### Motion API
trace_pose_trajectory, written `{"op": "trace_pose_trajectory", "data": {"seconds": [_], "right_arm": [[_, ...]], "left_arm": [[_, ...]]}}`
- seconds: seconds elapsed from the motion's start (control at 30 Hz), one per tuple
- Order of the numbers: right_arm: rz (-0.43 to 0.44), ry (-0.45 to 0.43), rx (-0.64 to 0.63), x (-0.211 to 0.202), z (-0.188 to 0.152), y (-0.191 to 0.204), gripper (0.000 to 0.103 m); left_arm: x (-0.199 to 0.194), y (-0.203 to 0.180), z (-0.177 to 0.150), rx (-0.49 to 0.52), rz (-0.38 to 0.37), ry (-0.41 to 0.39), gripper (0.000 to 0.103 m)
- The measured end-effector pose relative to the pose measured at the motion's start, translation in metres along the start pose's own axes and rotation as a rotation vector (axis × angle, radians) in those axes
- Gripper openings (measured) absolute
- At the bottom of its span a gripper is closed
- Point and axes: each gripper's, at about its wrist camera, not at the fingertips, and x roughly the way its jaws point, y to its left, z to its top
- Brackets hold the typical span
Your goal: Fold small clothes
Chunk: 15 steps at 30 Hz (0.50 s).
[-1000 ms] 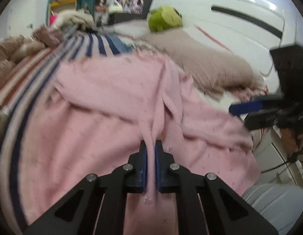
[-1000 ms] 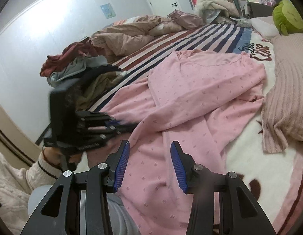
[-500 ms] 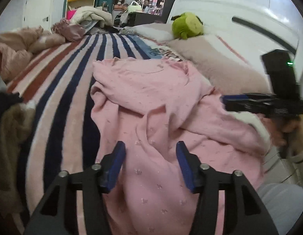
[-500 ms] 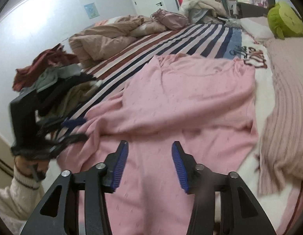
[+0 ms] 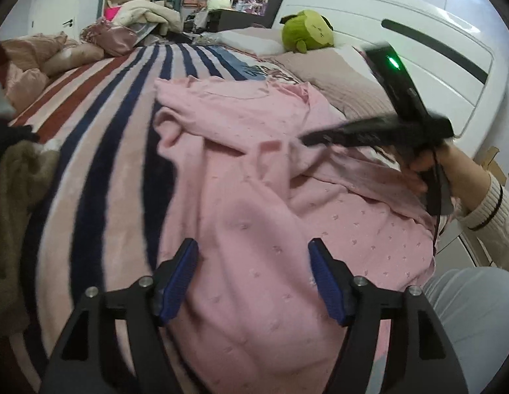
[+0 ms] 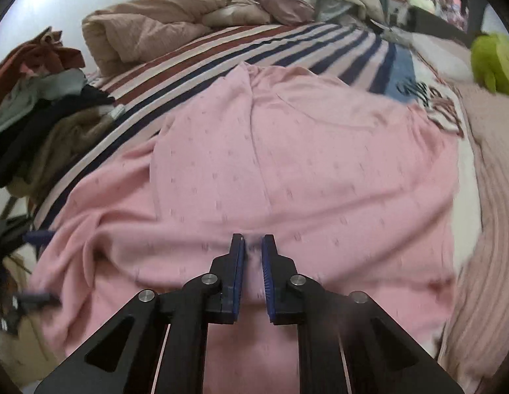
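A pink dotted garment (image 5: 254, 177) lies spread and rumpled on the striped bed; it also shows in the right wrist view (image 6: 287, 164). My left gripper (image 5: 254, 266) is open and empty just above the garment's near part. My right gripper (image 6: 253, 249) is shut on a fold of the pink garment at its near edge. From the left wrist view the right gripper (image 5: 323, 138) appears blurred over the garment's right side. The left gripper shows at the left edge of the right wrist view (image 6: 37, 236).
The striped blanket (image 5: 106, 124) covers the bed. A pile of dark and brown clothes (image 6: 40, 105) lies at the left. A ribbed beige blanket (image 6: 484, 229) lies at the right, a green plush toy (image 5: 307, 34) near the white headboard (image 5: 418, 49).
My left gripper let go of the pink garment and opened wide. My right gripper moved in over the garment and closed on a fold of it.
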Motion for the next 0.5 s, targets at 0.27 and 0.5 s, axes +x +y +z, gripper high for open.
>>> {"op": "trace_pose_trajectory", "data": {"seconds": [0.27,0.5], "right_arm": [[-0.018,0.046,0.086,-0.024,-0.047,-0.023,0.002],[0.0,-0.071,0.135,-0.059,-0.037,-0.025,0.033]], "left_arm": [[-0.001,-0.004,-0.001,-0.03,-0.033,-0.032,0.065],[0.003,-0.01,-0.008,-0.033,-0.021,-0.005,0.065]]}}
